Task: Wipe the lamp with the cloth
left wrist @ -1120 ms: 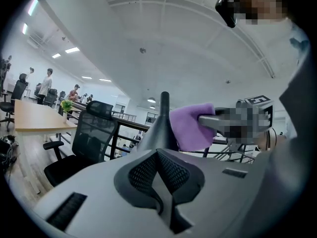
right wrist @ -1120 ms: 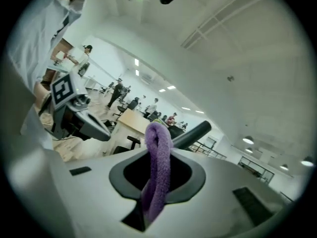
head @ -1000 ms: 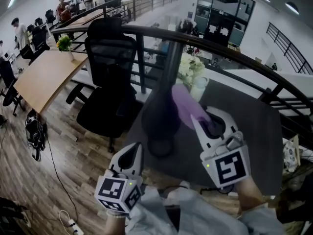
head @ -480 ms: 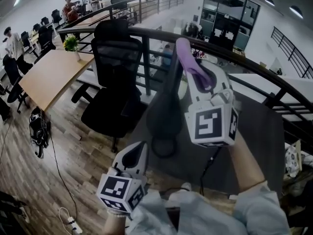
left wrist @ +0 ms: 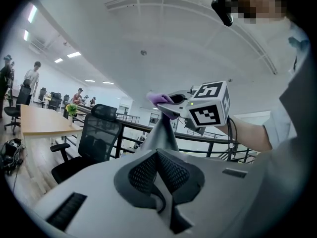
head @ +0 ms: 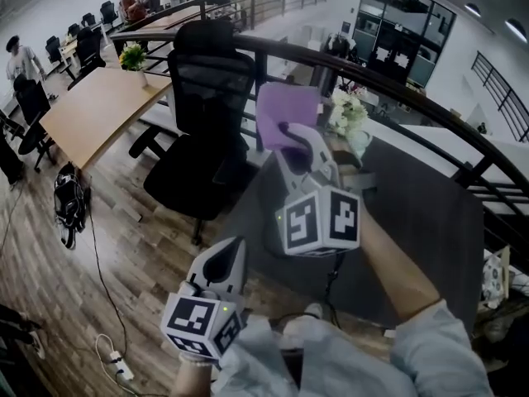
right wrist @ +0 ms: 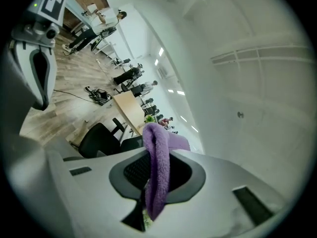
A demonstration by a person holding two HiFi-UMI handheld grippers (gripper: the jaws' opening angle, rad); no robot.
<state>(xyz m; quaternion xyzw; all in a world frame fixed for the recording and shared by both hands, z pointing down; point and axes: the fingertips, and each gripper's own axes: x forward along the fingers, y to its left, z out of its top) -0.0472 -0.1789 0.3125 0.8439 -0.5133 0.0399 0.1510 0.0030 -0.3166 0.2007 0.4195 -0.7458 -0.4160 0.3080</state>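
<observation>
My right gripper (head: 294, 132) is raised high over the dark table (head: 430, 222), shut on a purple cloth (head: 282, 112) that spreads out above its tips. In the right gripper view the cloth (right wrist: 157, 162) hangs folded between the jaws. The grey lamp (left wrist: 162, 134) shows in the left gripper view as a tapering neck, with the cloth (left wrist: 158, 99) and right gripper (left wrist: 171, 101) at its top. From the head view the lamp is mostly hidden behind the right gripper. My left gripper (head: 221, 265) sits low at the table's near edge, shut and empty.
A black office chair (head: 207, 98) stands just beyond the table's left side. A dark curved railing (head: 397, 98) runs behind the table, with a vase of flowers (head: 347, 116) by it. A wooden desk (head: 91, 110) and several people are at the far left.
My right gripper has risen with the cloth from beside the lamp's lower body to its top and shifted left. The left gripper has stayed put.
</observation>
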